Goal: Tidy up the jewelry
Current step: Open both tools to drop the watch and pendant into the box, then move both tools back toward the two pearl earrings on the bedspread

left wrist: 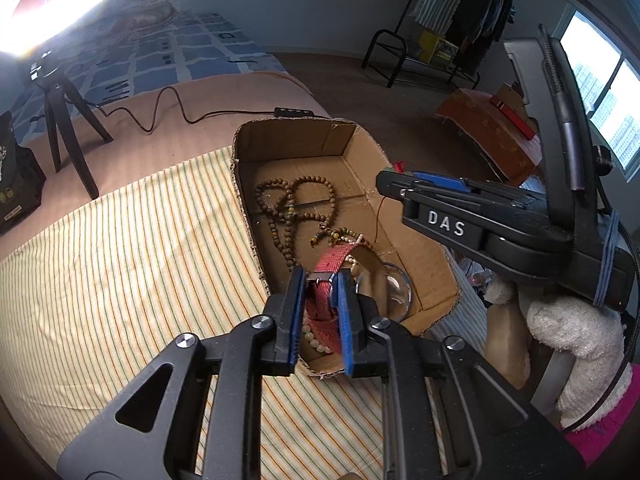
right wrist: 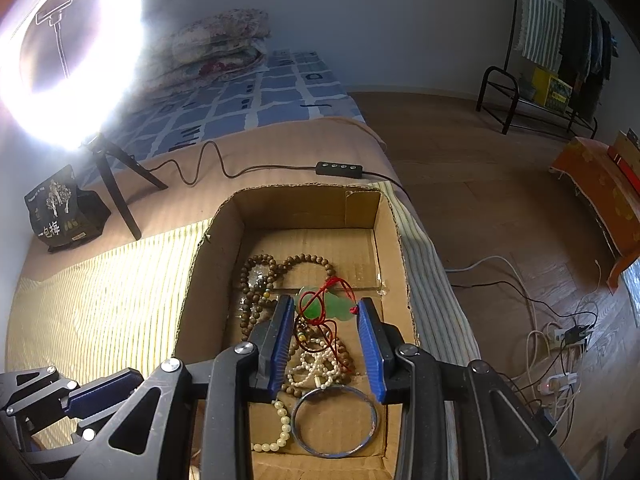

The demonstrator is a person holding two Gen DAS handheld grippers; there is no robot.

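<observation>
An open cardboard box [left wrist: 352, 148] [right wrist: 224, 232] lies on the striped bedcover. It holds a brown wooden bead necklace [left wrist: 296, 196] [right wrist: 276, 268], a green jade pendant on red cord [right wrist: 328, 304], a white pearl string [right wrist: 316, 364], a pale bead bracelet [right wrist: 280, 428] and a clear bangle [right wrist: 334, 422] [left wrist: 394, 292]. My left gripper [left wrist: 320, 280] is shut on a red strap [left wrist: 332, 260] above the box's near end. My right gripper [right wrist: 324, 308] is open above the pendant; it shows in the left wrist view [left wrist: 384, 184] at the box's right side.
A ring light [right wrist: 68, 48] on a tripod [left wrist: 68, 128] stands at the back left, its cable and controller [right wrist: 340, 168] running behind the box. A black pouch [right wrist: 60, 212] sits left. A striped cover [left wrist: 120, 264] lies under the box. The bed edge is right of the box.
</observation>
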